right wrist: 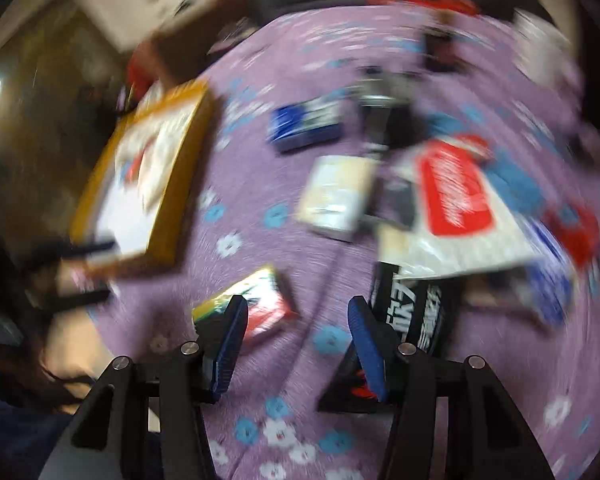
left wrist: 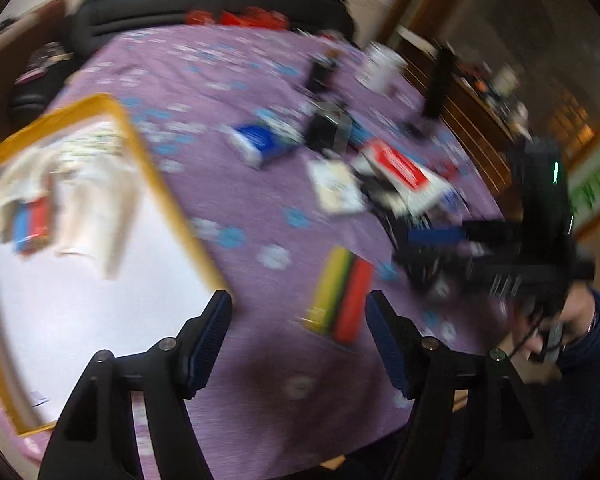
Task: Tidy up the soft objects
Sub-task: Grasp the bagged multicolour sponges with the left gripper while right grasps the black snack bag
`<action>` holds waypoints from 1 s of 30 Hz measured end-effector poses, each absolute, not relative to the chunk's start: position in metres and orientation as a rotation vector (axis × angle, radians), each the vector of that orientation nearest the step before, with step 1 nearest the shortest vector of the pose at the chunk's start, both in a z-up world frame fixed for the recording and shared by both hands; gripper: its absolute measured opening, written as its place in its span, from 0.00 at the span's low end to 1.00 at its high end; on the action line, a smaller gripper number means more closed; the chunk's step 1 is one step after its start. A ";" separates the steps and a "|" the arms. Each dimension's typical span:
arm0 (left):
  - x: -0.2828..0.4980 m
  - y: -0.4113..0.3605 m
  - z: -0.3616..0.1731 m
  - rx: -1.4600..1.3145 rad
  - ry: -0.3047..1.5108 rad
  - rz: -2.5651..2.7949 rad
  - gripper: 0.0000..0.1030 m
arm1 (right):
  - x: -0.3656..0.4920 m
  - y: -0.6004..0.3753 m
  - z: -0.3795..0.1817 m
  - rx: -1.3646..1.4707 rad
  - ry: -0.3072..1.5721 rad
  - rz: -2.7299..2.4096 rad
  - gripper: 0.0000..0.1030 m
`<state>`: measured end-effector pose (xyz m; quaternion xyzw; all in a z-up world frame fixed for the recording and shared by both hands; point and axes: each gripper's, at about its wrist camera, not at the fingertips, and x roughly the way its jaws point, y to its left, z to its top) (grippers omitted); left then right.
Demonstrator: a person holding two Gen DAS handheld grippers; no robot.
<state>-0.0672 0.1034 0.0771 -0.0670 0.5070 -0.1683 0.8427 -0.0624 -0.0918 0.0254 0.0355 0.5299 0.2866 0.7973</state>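
Lying at the far left of the left wrist view, a yellow-rimmed white box (left wrist: 148, 184) rests on the purple flowered cloth (left wrist: 228, 168). It holds pale folded items and a small blue and red pack (left wrist: 32, 228). Both views are blurred, so details are hard to read. The left gripper (left wrist: 299, 312) hangs above the cloth with its jaws wide apart and nothing between them. Just beyond its fingertips lies a striped yellow, green and red pack (left wrist: 340, 292), not touching them. Farther back is a blue pack (left wrist: 260, 142), then a cream pack (left wrist: 336, 186) and a white bag with a red label (left wrist: 400, 168). At the right edge, the right gripper (left wrist: 440, 248) is seen from the side.

In the right wrist view, the right gripper (right wrist: 298, 316) is also wide open and holds nothing. The striped pack (right wrist: 260, 300) lies just behind its left finger; a black bag with white letters (right wrist: 416, 312) is beside its right finger.
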 end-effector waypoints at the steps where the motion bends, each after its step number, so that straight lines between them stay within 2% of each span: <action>1: -0.066 0.092 0.073 -0.115 1.087 -0.380 0.71 | -0.062 -0.108 0.025 0.122 1.135 0.593 0.55; 3: -0.063 0.068 0.062 -0.049 1.115 -0.414 0.75 | -0.064 -0.124 0.025 0.146 1.132 0.564 0.55; 12: -0.038 0.018 0.014 0.169 1.211 -0.353 0.75 | -0.082 -0.157 0.027 0.198 1.119 0.552 0.55; 14: -0.033 0.021 0.007 0.138 1.204 -0.328 0.65 | -0.083 -0.164 0.032 0.200 1.104 0.577 0.55; 16: -0.033 0.022 0.010 0.144 1.178 -0.310 0.46 | -0.088 -0.168 0.040 0.192 1.087 0.610 0.57; 18: -0.034 0.027 0.011 0.121 1.171 -0.301 0.42 | -0.090 -0.172 0.045 0.142 1.055 0.591 0.78; 19: -0.034 0.031 0.011 0.103 1.170 -0.299 0.42 | -0.088 -0.173 0.044 0.102 1.046 0.556 0.80; 28: -0.042 0.036 0.011 0.049 1.174 -0.281 0.41 | -0.066 -0.140 0.001 -0.183 1.105 0.507 0.78; 29: -0.042 0.038 0.012 0.041 1.176 -0.277 0.41 | -0.066 -0.138 -0.004 -0.209 1.113 0.487 0.65; 30: -0.044 0.039 0.012 0.035 1.177 -0.276 0.41 | -0.067 -0.135 -0.007 -0.220 1.119 0.485 0.61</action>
